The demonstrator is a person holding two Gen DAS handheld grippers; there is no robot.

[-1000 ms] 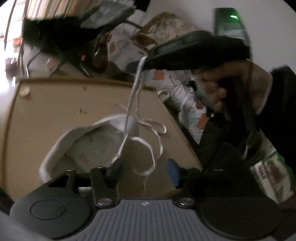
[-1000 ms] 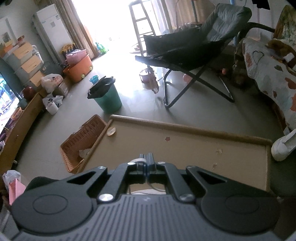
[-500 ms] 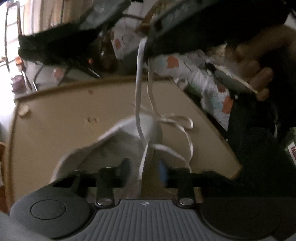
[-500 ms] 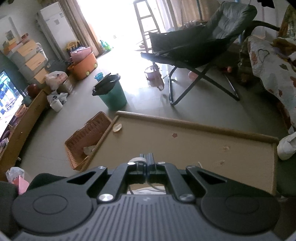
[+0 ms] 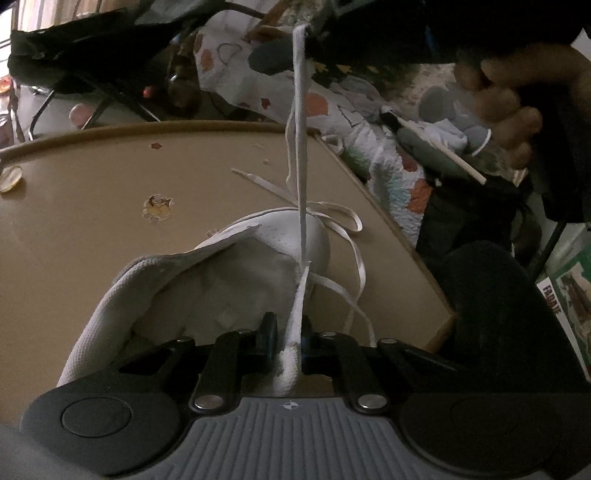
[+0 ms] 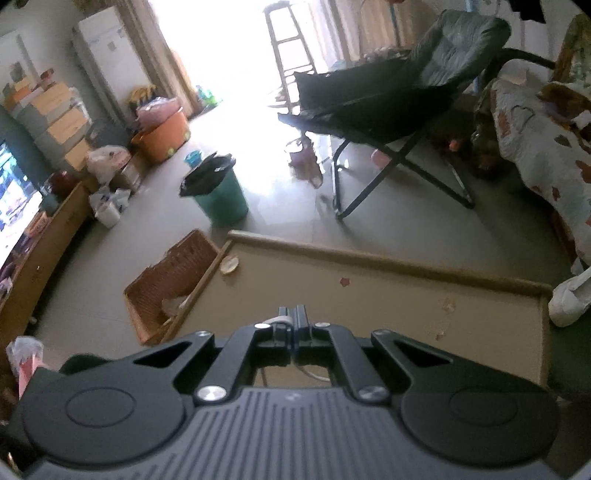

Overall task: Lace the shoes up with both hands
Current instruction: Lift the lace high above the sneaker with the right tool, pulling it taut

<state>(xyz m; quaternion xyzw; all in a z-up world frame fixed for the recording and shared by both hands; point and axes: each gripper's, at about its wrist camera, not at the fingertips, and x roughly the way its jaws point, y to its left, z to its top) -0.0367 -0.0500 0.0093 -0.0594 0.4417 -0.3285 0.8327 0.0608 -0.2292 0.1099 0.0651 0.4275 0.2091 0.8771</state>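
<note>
Your left tongs pinch the white fabric shoe's collar edge; your right tongs, closed, grip the flat white lace, taut straight above.

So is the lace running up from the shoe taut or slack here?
Taut: the lace runs in a straight line from the shoe up to the right gripper. Another stretch lies looped, slack, on the table.
</note>
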